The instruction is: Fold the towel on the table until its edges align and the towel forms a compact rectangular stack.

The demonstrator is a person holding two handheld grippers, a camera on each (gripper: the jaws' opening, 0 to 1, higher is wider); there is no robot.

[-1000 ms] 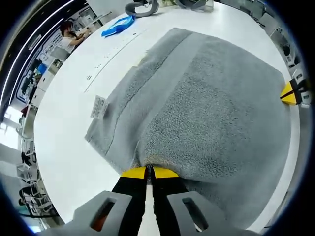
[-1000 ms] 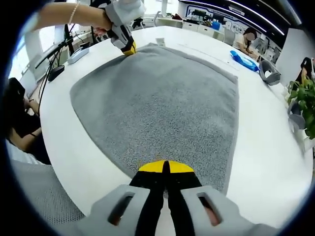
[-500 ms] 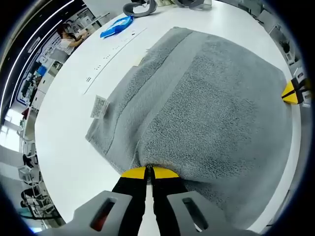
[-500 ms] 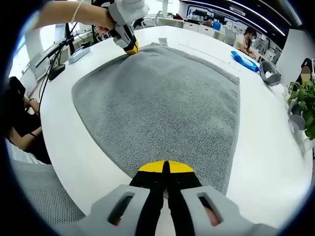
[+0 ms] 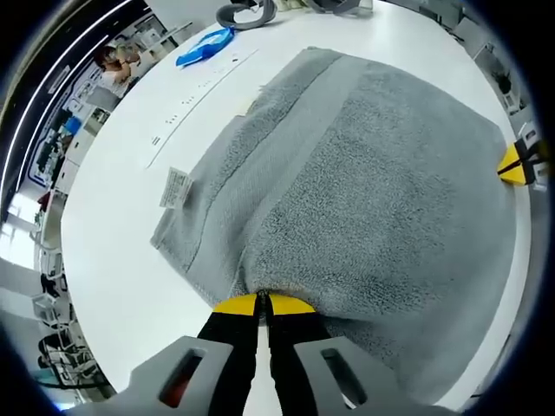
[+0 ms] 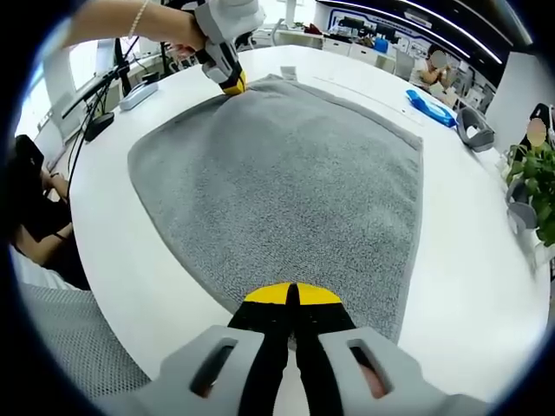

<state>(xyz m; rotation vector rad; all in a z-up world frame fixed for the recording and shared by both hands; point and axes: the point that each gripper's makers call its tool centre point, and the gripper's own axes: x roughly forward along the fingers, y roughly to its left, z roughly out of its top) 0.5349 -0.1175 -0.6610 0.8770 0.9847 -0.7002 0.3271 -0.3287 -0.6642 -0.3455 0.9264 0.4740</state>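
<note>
Table (image 6: 486,260), white and round-edged, takes up most of both views, and the grey towel (image 6: 286,182) lies spread over its middle, already doubled once by the look of the band running along its upper-left side in the left gripper view. A white label (image 5: 174,187) sticks out at the left edge of the cloth there.

Left gripper (image 5: 264,303), at the bottom centre of its own view, has its yellow tips pressed together on a near corner of the towel, the pile bunching right at the tips. It also appears at the upper left of the right gripper view, held in a hand (image 6: 186,33) and biting the far corner. Right gripper (image 6: 291,295), at the bottom centre of its view, pinches the near edge of the cloth with its jaws closed; its yellow tip also peeks in at the right edge of the left gripper view.

I judge the step in hand to be the start of a further fold: both corners of one side are gripped. The next move calls for lifting the two corners together and carrying them across to the opposite edge, keeping them level so the edges meet squarely.

Around the table is an open office: a blue item (image 6: 429,106) and grey headphones (image 5: 250,15) sit on the far side, a green plant (image 6: 536,186) stands at the right, cables (image 6: 108,91) trail at the upper left, and people sit at desks beyond.
</note>
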